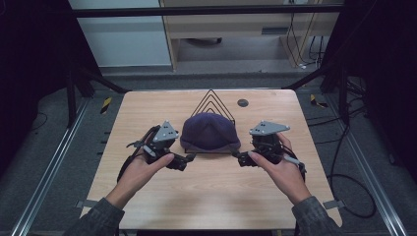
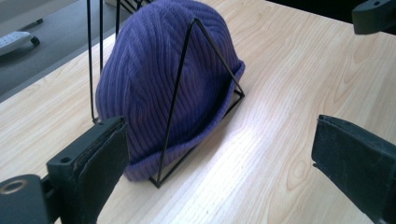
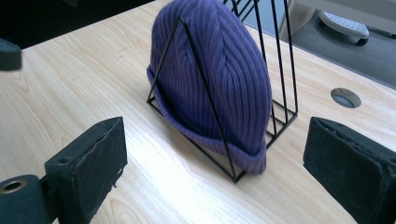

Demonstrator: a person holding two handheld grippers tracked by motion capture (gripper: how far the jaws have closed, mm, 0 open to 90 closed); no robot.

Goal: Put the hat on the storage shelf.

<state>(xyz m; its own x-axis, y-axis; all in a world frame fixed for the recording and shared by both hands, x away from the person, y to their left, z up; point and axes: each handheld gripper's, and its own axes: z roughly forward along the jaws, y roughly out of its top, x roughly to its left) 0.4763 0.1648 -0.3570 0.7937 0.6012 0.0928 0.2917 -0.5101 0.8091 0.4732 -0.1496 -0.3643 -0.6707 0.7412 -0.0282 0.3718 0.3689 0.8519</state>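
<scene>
**Both grippers flanked the beanie, jaws wide, no contact**

Purple ribbed beanie point(image 1: 210, 130) sat in the front slot of a black wire rack point(image 1: 212, 98) at mid-table point(image 1: 206, 196), crown up, brim at the rack base. One wire triangle crossed its near face; more wires stood behind it.

Left gripper point(image 1: 183, 162) sat just beside the brim's left end, right gripper point(image 1: 242, 160) just beside the right end. Both had jaws spread wide w/ nothing between them; neither touched knit or wire.

Judged step: reaching in to pinch the beanie and free it from the rack.

To do it well, prob.:
- Take the brim ends outside the front triangle, fabric only, so no wire gets pinched.
- Close both sides evenly; soft knit will sag if held by one end.
- Lift straight up along the slot, not fwd, since the front wire would snag the hat and drag the light rack.
</scene>
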